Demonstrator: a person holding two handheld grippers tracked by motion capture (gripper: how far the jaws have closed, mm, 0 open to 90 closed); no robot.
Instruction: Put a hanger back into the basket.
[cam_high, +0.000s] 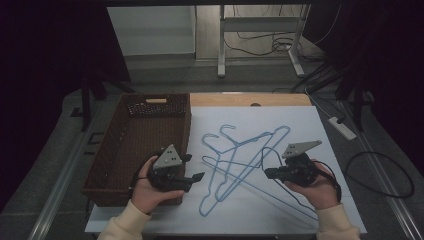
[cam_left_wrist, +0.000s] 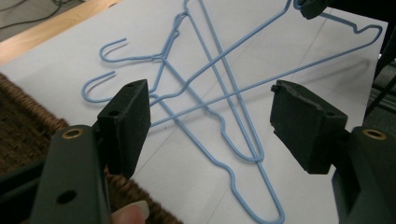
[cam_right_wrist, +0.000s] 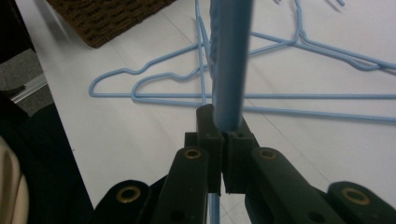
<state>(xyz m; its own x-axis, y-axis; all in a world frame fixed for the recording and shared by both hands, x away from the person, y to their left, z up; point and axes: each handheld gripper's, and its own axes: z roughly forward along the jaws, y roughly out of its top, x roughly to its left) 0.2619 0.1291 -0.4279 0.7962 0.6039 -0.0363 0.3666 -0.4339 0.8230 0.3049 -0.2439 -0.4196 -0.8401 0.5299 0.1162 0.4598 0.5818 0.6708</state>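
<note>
Blue wire hanger (cam_right_wrist: 227, 60) sits clamped in the right gripper (cam_high: 270, 173); lift slowly, since it probably tangles with others. Left gripper (cam_left_wrist: 210, 112) fingers stand apart.

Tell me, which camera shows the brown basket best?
The high view: the whole basket shows there, open top and woven walls, left of the blue hangers. The left gripper view catches a woven edge; the right gripper view, one corner.
</note>
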